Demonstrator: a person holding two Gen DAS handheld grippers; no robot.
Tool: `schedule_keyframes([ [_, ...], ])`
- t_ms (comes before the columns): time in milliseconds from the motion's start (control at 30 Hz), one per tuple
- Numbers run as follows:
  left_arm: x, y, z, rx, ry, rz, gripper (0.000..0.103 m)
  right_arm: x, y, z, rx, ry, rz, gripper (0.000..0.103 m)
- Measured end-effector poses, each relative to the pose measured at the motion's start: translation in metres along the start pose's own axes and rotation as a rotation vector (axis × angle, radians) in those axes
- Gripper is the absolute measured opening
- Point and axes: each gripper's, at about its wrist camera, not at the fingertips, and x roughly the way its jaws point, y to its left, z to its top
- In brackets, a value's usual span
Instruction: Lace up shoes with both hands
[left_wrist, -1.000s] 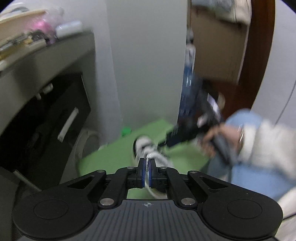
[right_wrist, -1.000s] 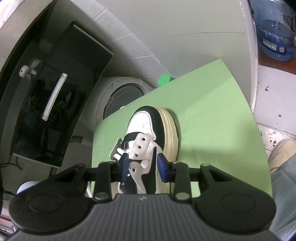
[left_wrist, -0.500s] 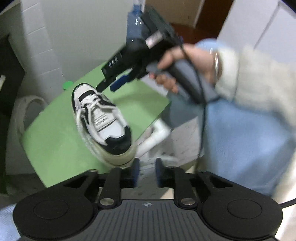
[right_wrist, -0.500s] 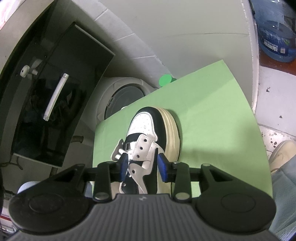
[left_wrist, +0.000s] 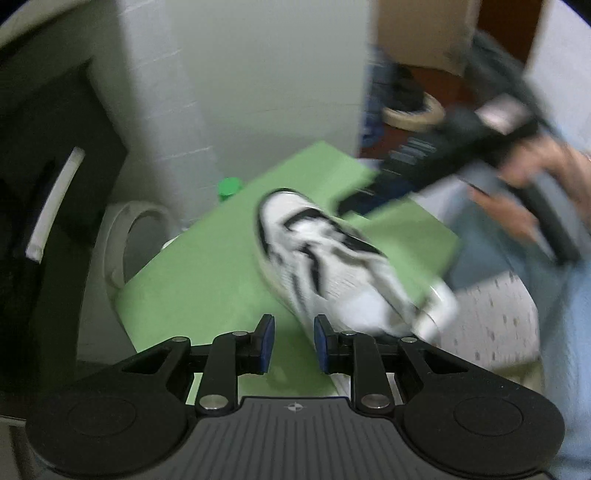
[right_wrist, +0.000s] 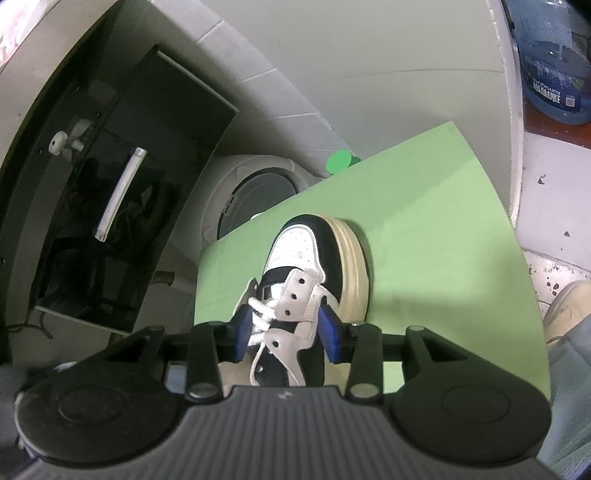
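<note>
Left view's blurry; sneaker (right_wrist: 314, 273) heel hidden behind right gripper (right_wrist: 286, 328), jaws wide around laces (right_wrist: 263, 314). Left gripper (left_wrist: 291, 343) gapes empty over green mat (left_wrist: 207, 273).

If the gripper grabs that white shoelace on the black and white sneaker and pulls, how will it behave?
The white shoelace looks floppy: it lies bunched in loose loops, so it would probably sag and slip rather than hold shape. Pulling may drag the black and white sneaker across the smooth green mat, since nothing visibly pins it. The thick sole suggests it will not easily tip.
</note>
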Motion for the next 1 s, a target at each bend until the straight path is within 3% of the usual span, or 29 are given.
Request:
schedule_keyframes([
  [167,0.037,0.036,0.012,-0.183,-0.032,-0.106,0.022,0.0,-0.005,0.0,0.019,0.004,-0.005,0.044],
  [367,0.063,0.031,0.002,-0.187,-0.01,-0.2,0.022,0.0,-0.011,-0.001,0.047,0.011,-0.005,0.044],
  [500,0.072,0.029,-0.004,-0.173,-0.032,-0.2,0.024,0.005,-0.009,-0.002,0.041,0.025,-0.003,0.044],
  [667,0.076,0.036,-0.008,-0.207,-0.064,-0.219,0.035,0.009,-0.006,-0.003,0.031,0.04,-0.01,0.044],
  [833,0.088,0.046,-0.013,-0.268,-0.039,-0.203,0.026,0.01,-0.008,-0.005,0.041,0.043,-0.014,0.046],
  [1000,0.091,0.041,-0.015,-0.216,-0.022,-0.206,0.022,0.012,-0.009,-0.006,0.037,0.049,-0.022,0.049],
])
